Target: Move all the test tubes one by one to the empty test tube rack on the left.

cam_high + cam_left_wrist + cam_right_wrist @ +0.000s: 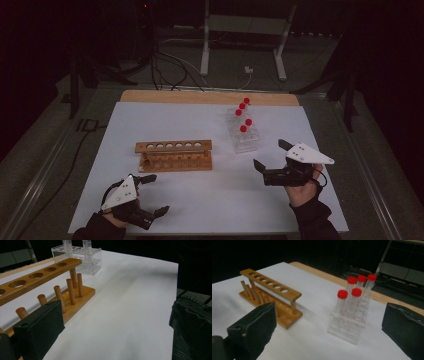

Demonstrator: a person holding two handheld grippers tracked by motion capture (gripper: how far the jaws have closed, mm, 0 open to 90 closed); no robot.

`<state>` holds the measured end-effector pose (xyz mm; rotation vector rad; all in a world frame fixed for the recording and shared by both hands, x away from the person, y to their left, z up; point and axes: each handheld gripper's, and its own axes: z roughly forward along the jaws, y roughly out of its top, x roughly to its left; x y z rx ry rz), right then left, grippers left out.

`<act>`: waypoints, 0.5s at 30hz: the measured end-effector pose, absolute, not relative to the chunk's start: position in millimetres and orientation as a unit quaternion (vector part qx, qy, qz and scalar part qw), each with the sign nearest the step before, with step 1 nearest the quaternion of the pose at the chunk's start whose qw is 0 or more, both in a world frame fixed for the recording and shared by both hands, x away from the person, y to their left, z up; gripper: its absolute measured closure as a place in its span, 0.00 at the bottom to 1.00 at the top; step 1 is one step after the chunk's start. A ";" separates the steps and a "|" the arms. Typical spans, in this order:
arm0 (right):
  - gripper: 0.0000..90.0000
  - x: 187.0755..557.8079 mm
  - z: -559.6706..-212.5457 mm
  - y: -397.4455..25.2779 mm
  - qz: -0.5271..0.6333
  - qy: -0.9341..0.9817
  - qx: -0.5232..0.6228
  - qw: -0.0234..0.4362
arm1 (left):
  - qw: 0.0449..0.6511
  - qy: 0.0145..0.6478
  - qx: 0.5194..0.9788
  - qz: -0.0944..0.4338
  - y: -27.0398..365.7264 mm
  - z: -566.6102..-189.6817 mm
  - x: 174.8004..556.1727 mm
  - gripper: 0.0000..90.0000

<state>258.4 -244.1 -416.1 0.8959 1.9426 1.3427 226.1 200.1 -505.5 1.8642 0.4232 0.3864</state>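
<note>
Five red-capped tubes point(352, 302) stand upright in a clear plastic rack point(243, 136) on the far right part of the white tabletop point(210, 195); the rack's other slots look empty, though its clear walls make that hard to read. To its left, apart from it, a wooden rack point(173, 155) stands with all six holes in its top bar empty and a row of bare pegs along its base.

Both tongs are spread wide and hold nothing. The right tongs point(274, 156) hover near the clear rack, on its near right side, and in the right gripper view the tubes sit between the two black jaws, farther off. The left tongs point(155, 195) hang low at the near left edge, in front of the wooden rack.

By my reading, the work is at its start: a reach for the first tube. The next move calls for the right tongs to come in around one capped tube, close on it below the cap without knocking its neighbours, and lift straight up.
</note>
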 end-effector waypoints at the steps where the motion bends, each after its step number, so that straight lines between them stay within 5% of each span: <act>1: 0.00 258.4 -416.1 -244.1 0.507 0.733 0.338 0.303 | 0.561 0.180 0.791 0.164 200.1 -505.5 226.1 0.00; 15: 0.00 288.2 -405.6 -207.0 0.496 0.718 0.352 0.339 | 0.560 0.174 0.793 0.163 199.4 -505.5 225.2 0.00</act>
